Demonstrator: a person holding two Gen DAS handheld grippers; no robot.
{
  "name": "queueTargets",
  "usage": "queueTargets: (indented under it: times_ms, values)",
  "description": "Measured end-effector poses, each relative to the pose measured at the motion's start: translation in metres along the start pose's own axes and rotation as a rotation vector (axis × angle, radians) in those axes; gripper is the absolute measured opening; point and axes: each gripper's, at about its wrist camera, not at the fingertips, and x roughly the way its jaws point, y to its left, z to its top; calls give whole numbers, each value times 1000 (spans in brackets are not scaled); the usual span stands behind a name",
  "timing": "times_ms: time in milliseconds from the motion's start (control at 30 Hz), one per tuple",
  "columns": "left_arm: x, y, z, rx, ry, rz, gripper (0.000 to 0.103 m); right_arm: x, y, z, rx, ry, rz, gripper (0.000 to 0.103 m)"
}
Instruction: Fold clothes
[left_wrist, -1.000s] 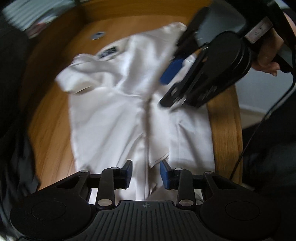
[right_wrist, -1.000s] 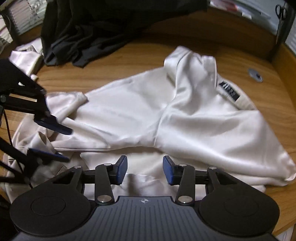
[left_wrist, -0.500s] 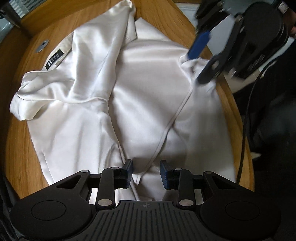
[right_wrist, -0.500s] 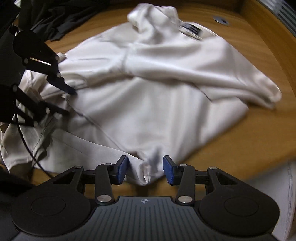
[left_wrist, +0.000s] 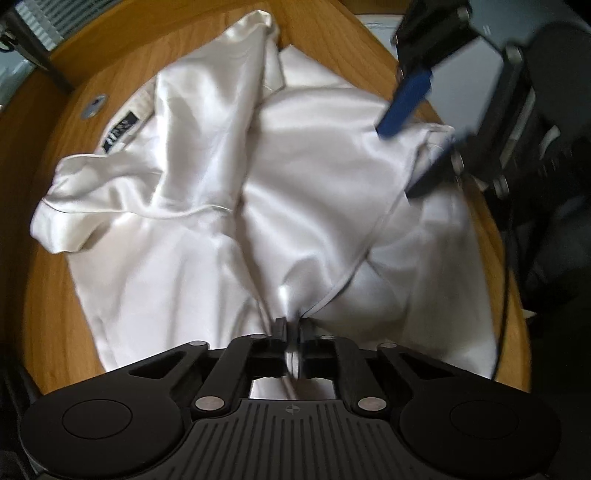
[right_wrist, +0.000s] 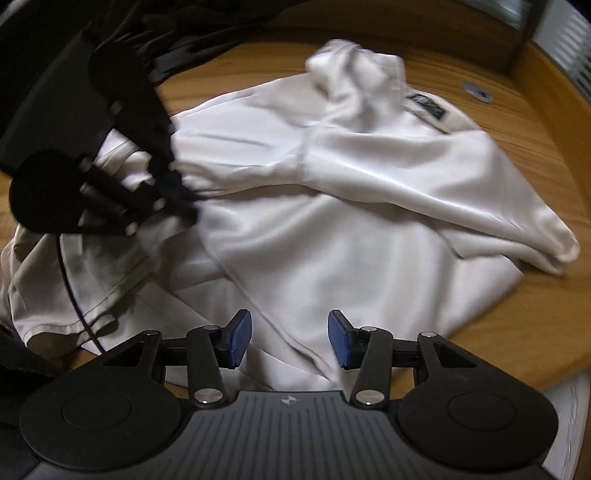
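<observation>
A white satin shirt (left_wrist: 221, 184) lies crumpled on the round wooden table (left_wrist: 48, 277), with a dark label (left_wrist: 120, 133) at its collar. My left gripper (left_wrist: 293, 328) is shut on a pinch of the shirt beside a stitched hem seam. In the right wrist view it shows as a dark shape (right_wrist: 181, 199) at the shirt's (right_wrist: 332, 221) left side. My right gripper (right_wrist: 290, 338) hangs over the shirt's near edge with its jaws opening. Cloth lies under the gap, but the blue pads (right_wrist: 240, 338) do not press it. The left wrist view shows this gripper (left_wrist: 421, 144) at the upper right, astride a shirt corner.
Dark clothes (right_wrist: 184, 29) are heaped at the table's (right_wrist: 535, 295) far left. A small metal disc (right_wrist: 476, 90) lies on the wood beyond the collar label (right_wrist: 424, 105). A black cable (right_wrist: 70, 273) hangs across the shirt's left part. The table rim runs close under my right gripper.
My left gripper's jaws have closed on the shirt fabric that lay between them. My right gripper has shifted sideways along the shirt toward the table's near rim.
</observation>
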Motion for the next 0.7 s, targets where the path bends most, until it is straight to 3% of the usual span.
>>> queueTargets:
  times_ms: [200,300,400,467,500,700]
  values:
    - [-6,7,1,-54,-11,16,7,16,19,20,-90,-19,34,55]
    - [-12,9,1,-85,-7,3,13,22,22,26,-116,-29,19,54]
    - [-23,9,-6,-162,-10,-24,17,26,22,28,-126,-34,15,41]
    - [-28,9,-15,-223,-1,-36,27,26,18,29,-114,-38,24,26]
    - [-29,8,-18,-246,5,-36,34,26,17,30,-107,-39,26,13]
    - [-25,4,-34,-375,35,66,45,23,10,33,-77,-54,19,2]
